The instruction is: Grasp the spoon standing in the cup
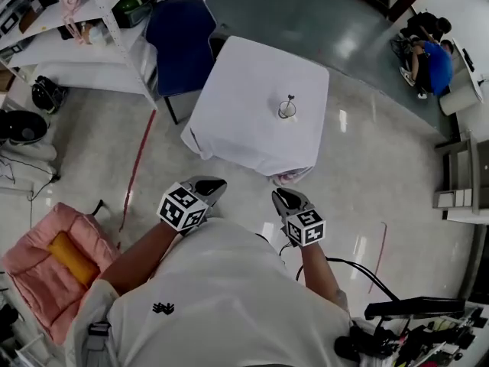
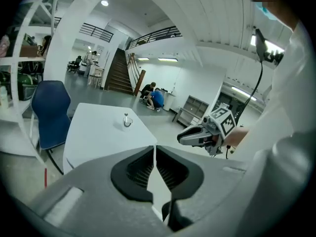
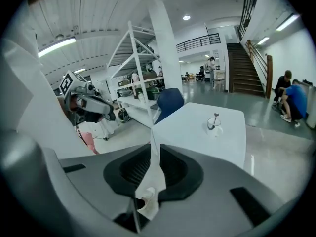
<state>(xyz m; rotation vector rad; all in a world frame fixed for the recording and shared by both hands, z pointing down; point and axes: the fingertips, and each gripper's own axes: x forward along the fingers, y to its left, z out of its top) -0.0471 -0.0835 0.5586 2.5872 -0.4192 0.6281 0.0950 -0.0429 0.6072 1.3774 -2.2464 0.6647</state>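
A small clear cup [image 1: 287,111] stands on the white-clothed table [image 1: 237,105], and a spoon [image 1: 289,99] stands upright in it. The left gripper view shows the cup [image 2: 127,122] far off, as does the right gripper view, where cup [image 3: 212,125] and spoon [image 3: 215,117] are small. Both grippers are held close to the person's body, well short of the table. My left gripper [image 1: 211,184] has its jaws together and empty [image 2: 156,149]. My right gripper [image 1: 284,197] shows a narrow gap between its jaws with nothing in it [image 3: 155,149].
A blue chair [image 1: 179,33] stands at the table's far left corner beside a white shelf rack [image 1: 107,21]. A pink cushion [image 1: 46,270] lies on the floor at the left. People crouch at the far right [image 1: 432,60]. Cables and gear sit at the bottom right [image 1: 412,335].
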